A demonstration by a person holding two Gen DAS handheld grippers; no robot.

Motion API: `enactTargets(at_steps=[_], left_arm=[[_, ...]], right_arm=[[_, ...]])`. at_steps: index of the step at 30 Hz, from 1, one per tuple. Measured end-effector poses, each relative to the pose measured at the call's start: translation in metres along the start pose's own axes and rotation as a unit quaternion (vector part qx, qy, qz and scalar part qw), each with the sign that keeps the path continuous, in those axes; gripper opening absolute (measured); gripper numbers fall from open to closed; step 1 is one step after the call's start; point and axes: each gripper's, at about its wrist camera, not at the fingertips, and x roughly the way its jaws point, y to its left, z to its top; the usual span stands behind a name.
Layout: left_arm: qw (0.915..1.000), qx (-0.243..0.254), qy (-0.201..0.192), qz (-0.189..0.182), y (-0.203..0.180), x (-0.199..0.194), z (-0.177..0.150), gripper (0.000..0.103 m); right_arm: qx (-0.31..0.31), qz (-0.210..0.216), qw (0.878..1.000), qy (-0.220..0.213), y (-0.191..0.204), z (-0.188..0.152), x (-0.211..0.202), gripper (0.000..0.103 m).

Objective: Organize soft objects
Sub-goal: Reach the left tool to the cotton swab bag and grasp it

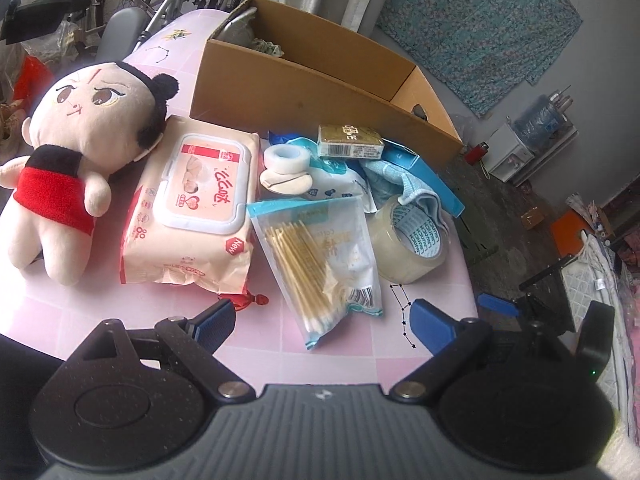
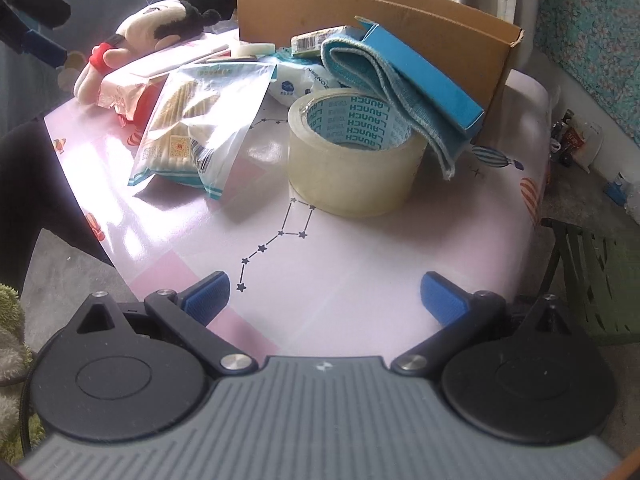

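Ahead-left of the wide-spread, empty left gripper (image 1: 322,322) lies the plush doll (image 1: 76,160), right gripper (image 2: 324,298) likewise wide, holding nothing

Daylight washing in from behind, glare blooming on the glossy pink patterned tabletop (image 2: 132,184), fisheye edges bending, corners darkening, focus holding sharp.

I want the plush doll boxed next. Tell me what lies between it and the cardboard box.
Nothing visible blocks that path. The plush doll lies at the table's left side, its head near the cardboard box front wall. The wet wipes pack sits beside the doll, not between. Only the box wall itself must be cleared. The left gripper is open, empty.
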Motion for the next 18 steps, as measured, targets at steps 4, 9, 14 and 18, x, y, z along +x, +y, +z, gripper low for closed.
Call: enactTargets(at_steps=[4, 9, 14, 18], left_arm=[[0.9996, 0.012, 0.019, -0.018, -0.007, 0.02, -0.004, 0.086], [0.9992, 0.032, 0.02, -0.014, -0.014, 0.045, -0.004, 0.084], [0.9992, 0.033, 0.022, -0.007, -0.012, 0.067, -0.002, 0.082], [0.9993, 0.028, 0.024, 0.004, -0.01, 0.083, 0.0, 0.081]], right_arm=[[0.026, -0.052, 0.996, -0.06, -0.001, 0.015, -0.045, 0.102], [0.12, -0.076, 0.982, -0.122, -0.015, 0.03, -0.081, 0.102], [0.188, -0.063, 0.97, -0.142, -0.017, 0.032, -0.078, 0.102], [0.212, -0.055, 0.965, -0.148, -0.015, 0.029, -0.069, 0.102]])
